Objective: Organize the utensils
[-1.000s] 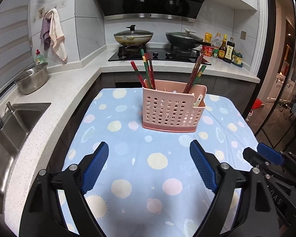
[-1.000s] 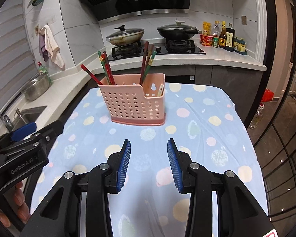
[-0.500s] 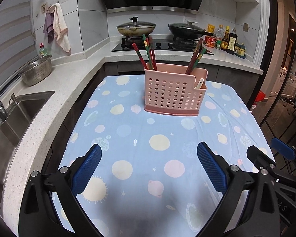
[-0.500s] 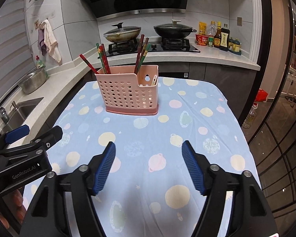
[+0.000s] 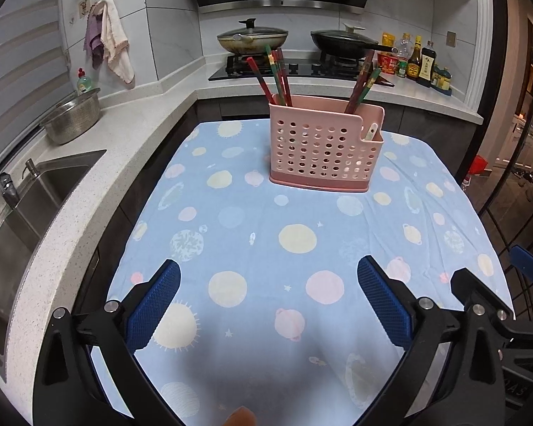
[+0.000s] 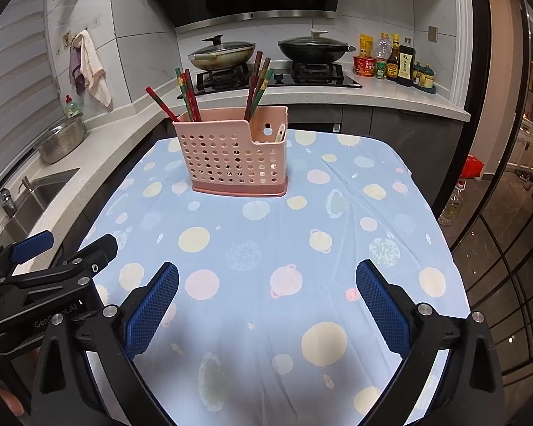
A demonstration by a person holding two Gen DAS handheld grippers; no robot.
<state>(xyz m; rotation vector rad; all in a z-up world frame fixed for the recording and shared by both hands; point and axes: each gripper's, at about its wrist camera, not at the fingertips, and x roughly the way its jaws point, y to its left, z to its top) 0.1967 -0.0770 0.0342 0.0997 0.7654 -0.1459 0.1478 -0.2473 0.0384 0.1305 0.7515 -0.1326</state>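
Observation:
A pink perforated utensil holder stands upright on the far half of the blue dotted tablecloth. Red and green chopsticks lean in its left compartment, and more chopsticks stand in the right rear one. A white handle pokes from the small front pocket. My left gripper hovers open over the near cloth with nothing between its pads. My right gripper is beside it, jaws opening wide and empty. Both are well short of the holder.
A stone counter with a sink and a metal bowl runs along the left. Behind the table are a stove with two lidded pans and sauce bottles. The right gripper's fingers show at the left view's right edge.
Both grippers drew back from the holder and dropped slightly. The right jaws spread from a narrow gap to wide. The left jaws widened a little.

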